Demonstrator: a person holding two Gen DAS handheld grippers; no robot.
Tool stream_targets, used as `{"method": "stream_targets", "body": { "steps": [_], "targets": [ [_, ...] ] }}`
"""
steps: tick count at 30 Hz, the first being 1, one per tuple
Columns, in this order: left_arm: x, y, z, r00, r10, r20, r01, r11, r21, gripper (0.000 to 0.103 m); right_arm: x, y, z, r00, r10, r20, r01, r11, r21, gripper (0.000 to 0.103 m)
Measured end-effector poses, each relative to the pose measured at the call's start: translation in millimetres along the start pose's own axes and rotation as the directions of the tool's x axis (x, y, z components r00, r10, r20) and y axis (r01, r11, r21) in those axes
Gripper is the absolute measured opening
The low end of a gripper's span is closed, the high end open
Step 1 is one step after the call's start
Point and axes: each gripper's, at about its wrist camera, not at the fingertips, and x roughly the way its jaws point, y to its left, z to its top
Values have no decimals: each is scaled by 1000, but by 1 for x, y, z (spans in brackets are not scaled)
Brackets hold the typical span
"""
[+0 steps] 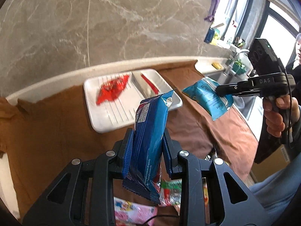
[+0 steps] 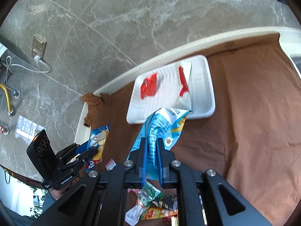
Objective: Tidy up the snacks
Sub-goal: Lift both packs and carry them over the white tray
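Snacks first: I've got a dark blue cookie pack (image 1: pixel 148 130) clamped between the pads of my left gripper (image 1: pixel 148 146), held up off the worktop with its top end tipped toward the tray. My right gripper (image 2: pixel 151 160) is squeezed nearly flat on the crimped end of a light blue snack bag (image 2: pixel 163 130), which hangs out in front of the fingers, also in the air. From the left camera that same bag (image 1: pixel 205 96) shows out to the right, pinched at its edge, with my right hand (image 1: pixel 278 113) wrapped round the handle.

Past both packs sits a white ribbed tray (image 1: pixel 105 120) on the brown cloth (image 1: pixel 47 131), close to the worktop's back edge by the grey marble wall (image 1: pixel 112 18). One red wrapper (image 1: pixel 112 90) lies in its wide section, and another red-and-white pack (image 2: pixel 183 82) lies along the divider; both are blurred, so I can't read them.

Down by the near edge, under my grippers, there's a loose pile of other snacks (image 2: pixel 150 207), green, pink and orange wrappers mixed together. Far right along the worktop is a sink (image 1: pixel 216 73).
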Motion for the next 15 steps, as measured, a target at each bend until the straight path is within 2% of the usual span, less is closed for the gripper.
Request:
{"method": "stream_targets", "body": {
  "steps": [10, 15],
  "targets": [
    [26, 25, 62, 998, 36, 58, -36, 999, -2, 27, 3, 13, 59, 998, -5, 66, 10, 997, -73, 11],
    [49, 37, 85, 997, 49, 58, -49, 999, 4, 27, 13, 22, 88, 997, -23, 76, 32, 992, -125, 11]
  ]
}}
